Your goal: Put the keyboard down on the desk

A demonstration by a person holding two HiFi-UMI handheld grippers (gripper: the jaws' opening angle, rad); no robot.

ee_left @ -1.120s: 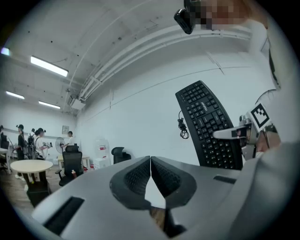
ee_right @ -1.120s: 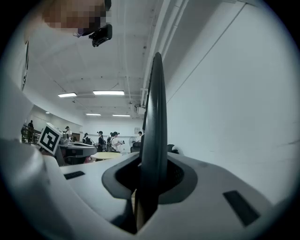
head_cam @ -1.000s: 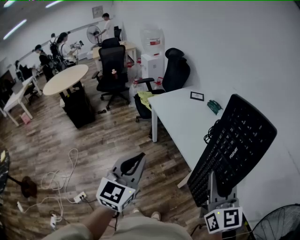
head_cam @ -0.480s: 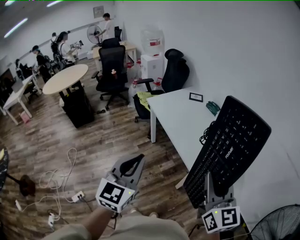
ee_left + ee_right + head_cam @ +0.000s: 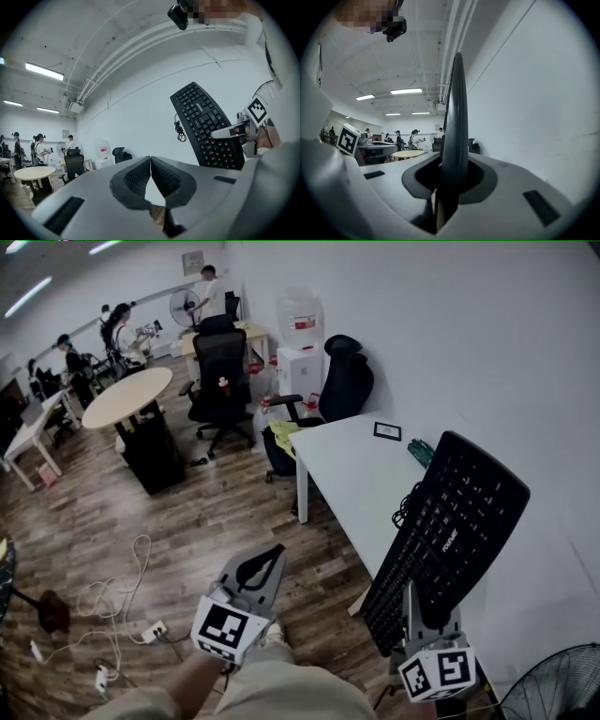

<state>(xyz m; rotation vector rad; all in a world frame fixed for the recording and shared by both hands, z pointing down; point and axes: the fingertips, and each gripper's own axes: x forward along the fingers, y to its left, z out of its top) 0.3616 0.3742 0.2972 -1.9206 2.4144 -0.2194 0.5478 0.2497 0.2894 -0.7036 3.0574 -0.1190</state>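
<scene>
My right tongs (image 5: pixel 424 607) are clamped on the near edge of the black keyboard (image 5: pixel 452 526). It rises steeply tilted from their jaws, keys facing left, over the white desk (image 5: pixel 349 470) that lies just ahead of them, and its coiled cable (image 5: pixel 406 512) hangs at its left side. My left tongs (image 5: pixel 265 562) hang to the left of the keyboard and well apart from it, jaws together with nothing between them, over the wood floor (image 5: pixel 187 531).
</scene>
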